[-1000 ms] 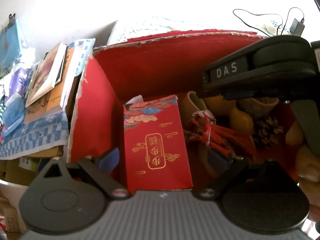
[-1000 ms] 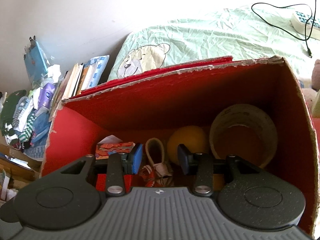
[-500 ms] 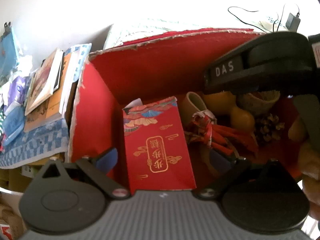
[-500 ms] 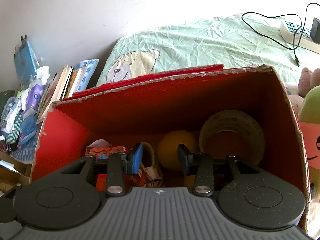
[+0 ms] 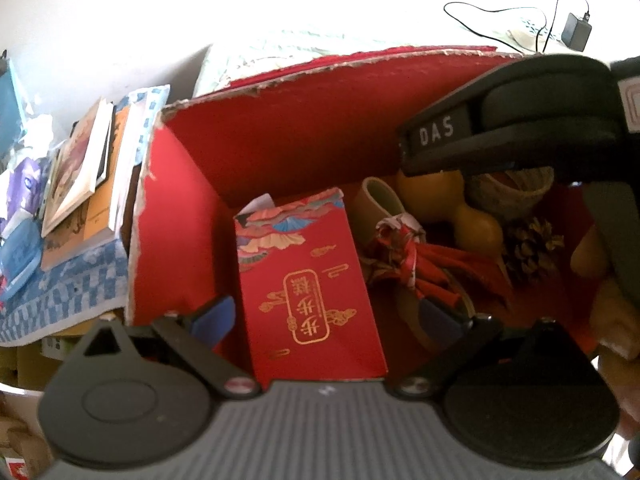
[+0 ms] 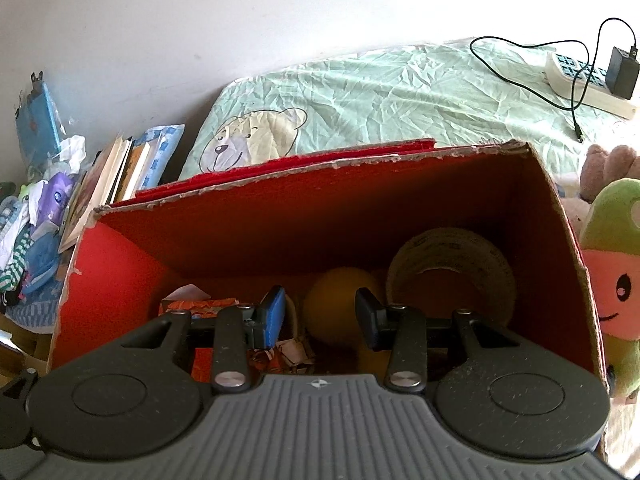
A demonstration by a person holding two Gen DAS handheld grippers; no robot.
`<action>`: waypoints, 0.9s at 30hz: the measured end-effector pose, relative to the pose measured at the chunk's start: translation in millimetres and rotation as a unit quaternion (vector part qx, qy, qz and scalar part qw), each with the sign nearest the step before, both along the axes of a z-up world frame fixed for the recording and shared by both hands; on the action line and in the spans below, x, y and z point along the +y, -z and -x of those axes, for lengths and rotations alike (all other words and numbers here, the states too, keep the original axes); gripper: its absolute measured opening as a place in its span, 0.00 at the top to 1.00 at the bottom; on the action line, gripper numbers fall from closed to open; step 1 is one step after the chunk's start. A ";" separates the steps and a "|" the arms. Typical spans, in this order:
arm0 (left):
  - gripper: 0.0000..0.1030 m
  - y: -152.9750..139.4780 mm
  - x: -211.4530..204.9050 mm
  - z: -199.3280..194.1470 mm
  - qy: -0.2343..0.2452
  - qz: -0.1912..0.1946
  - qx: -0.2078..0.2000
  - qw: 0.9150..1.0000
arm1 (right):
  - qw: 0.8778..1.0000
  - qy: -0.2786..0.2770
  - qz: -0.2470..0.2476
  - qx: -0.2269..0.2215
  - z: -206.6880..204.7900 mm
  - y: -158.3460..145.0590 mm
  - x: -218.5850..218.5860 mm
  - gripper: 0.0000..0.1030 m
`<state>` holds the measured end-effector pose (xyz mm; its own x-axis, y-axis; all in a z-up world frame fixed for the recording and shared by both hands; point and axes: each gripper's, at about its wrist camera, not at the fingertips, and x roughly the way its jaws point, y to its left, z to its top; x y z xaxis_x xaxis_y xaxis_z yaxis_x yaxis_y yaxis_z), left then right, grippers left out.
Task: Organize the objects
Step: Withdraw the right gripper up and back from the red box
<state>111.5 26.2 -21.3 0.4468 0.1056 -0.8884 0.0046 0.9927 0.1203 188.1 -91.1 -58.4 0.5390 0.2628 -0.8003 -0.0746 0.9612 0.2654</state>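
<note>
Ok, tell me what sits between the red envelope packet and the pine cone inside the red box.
In the left wrist view, a bundle of red ribbon and patterned paper lies between the red envelope packet and the pine cone, on the floor of the red box.

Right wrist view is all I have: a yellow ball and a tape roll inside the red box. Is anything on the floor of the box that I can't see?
Observer: Yes, a pine cone lies on the floor of the red box.
Operator: Is that yellow thing really a ball?
Observer: No, it is a gourd with two lobes.
Operator: Where is the left gripper?
Observer: The left gripper is open, one finger on either side of a red packet with gold characters.
</note>
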 end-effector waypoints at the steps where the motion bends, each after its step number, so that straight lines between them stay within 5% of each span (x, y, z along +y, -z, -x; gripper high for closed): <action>1: 0.04 -0.3 -0.1 0.1 0.001 0.000 0.000 1.000 | 1.000 0.001 -0.002 0.002 -0.1 0.1 -0.6 0.58; 27: 0.03 -12.3 12.8 5.5 -0.007 0.005 -0.023 1.000 | 0.997 0.047 0.051 -0.035 25.6 -12.9 -5.6 0.58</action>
<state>106.1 39.0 -9.0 0.4849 0.1041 -0.8684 -0.0150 0.9937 0.1108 162.5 -96.8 -45.5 0.6129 0.1276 -0.7798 0.0013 0.9867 0.1625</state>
